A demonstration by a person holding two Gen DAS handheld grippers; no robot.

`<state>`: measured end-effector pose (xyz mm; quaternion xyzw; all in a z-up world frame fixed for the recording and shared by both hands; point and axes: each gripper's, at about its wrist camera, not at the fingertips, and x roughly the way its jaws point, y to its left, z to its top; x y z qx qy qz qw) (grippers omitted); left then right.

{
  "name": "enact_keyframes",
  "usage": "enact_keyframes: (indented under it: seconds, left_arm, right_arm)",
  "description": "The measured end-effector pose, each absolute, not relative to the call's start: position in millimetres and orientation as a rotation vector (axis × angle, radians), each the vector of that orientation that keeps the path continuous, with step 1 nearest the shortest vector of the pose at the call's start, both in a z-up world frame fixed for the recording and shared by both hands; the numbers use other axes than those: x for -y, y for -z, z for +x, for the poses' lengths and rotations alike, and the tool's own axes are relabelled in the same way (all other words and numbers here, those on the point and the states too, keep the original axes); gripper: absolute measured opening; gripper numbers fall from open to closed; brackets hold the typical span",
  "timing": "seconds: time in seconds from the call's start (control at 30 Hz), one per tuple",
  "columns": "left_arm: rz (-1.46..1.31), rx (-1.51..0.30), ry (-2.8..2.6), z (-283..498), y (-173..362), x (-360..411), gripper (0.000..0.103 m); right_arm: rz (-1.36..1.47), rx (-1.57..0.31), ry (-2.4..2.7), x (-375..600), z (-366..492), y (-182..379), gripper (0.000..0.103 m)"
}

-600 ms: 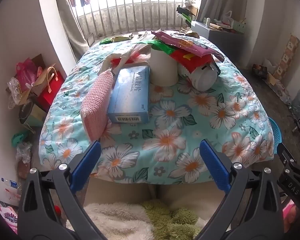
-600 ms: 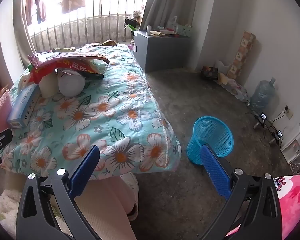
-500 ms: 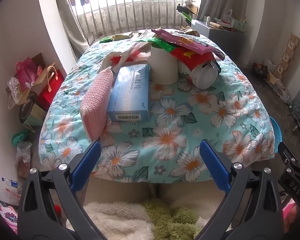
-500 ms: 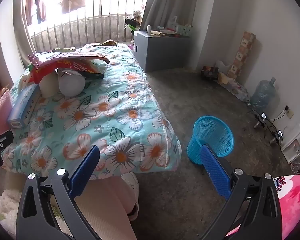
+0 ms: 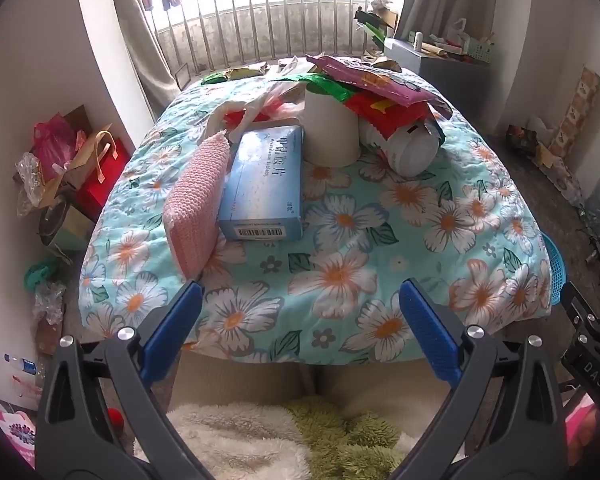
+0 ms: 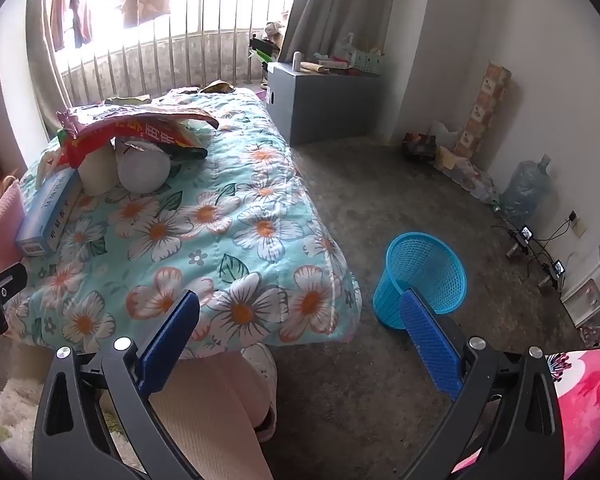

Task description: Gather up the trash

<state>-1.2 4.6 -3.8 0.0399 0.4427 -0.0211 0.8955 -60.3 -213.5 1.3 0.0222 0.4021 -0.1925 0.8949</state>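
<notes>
A heap of trash lies on a table under a floral cloth [image 5: 340, 264]: a blue tablet box [image 5: 266, 184], a pink knitted pad [image 5: 198, 196] leaning on it, an upturned white paper cup [image 5: 330, 128], a white tub [image 5: 412, 152] on its side, and red and purple wrappers [image 5: 384, 92] over them. My left gripper [image 5: 300, 320] hovers open over the near table edge, short of the box. My right gripper [image 6: 300, 328] is open above the table's right corner, nothing between its fingers. A blue mesh bin [image 6: 422, 276] stands on the floor to the right.
The person's leg and white shoe [image 6: 260, 364] are under the table corner. A grey cabinet [image 6: 320, 104] stands at the back. Bags and clutter [image 5: 68, 168] line the left wall, a water jug [image 6: 524, 188] and cables the right wall. Fluffy rugs [image 5: 260, 440] lie below.
The left wrist view has shifted very slightly, the heap sitting a touch higher in the frame. The right gripper and its view are unchanged.
</notes>
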Motion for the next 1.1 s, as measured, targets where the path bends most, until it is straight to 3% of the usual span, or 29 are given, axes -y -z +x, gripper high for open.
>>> enact_keyframes:
  seconds: [1.1]
  left_arm:
    - [0.081, -0.946, 0.025, 2.2, 12.7, -9.1, 0.095]
  right_arm:
    - [0.023, -0.826, 0.406, 211.3, -60.6, -3.1, 0.098]
